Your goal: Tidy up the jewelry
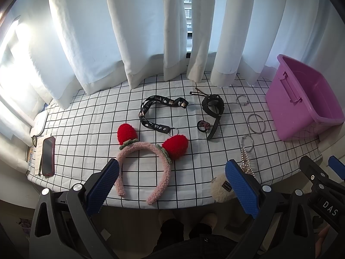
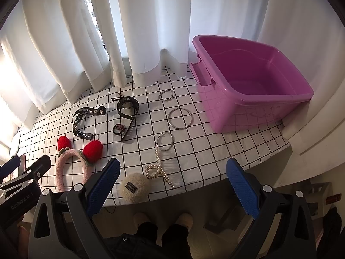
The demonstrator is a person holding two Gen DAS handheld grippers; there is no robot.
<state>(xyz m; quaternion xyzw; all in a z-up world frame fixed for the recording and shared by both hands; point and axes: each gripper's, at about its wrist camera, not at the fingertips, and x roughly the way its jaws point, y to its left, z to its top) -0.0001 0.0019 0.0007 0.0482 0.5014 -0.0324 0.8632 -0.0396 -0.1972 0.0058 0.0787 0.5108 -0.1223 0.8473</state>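
Jewelry lies spread on a white checked cloth (image 1: 90,116). A pink fluffy headband (image 1: 143,151) with two red ears lies near the front edge, and my left gripper (image 1: 172,185) hangs open just in front of it. Behind it are a black lanyard (image 1: 151,116), a black watch (image 1: 212,104), a small hair tie (image 1: 203,126) and three metal rings (image 1: 256,123). My right gripper (image 2: 172,185) is open above the front edge, close to a cream pompom (image 2: 134,186) and a pearl clip (image 2: 158,169). The purple bin (image 2: 254,82) stands empty at the right.
White curtains (image 1: 138,32) hang along the back of the table. A phone in a red case (image 1: 47,155) lies on papers at the left edge. Below the front edge I see the person's legs and slippers (image 2: 163,218).
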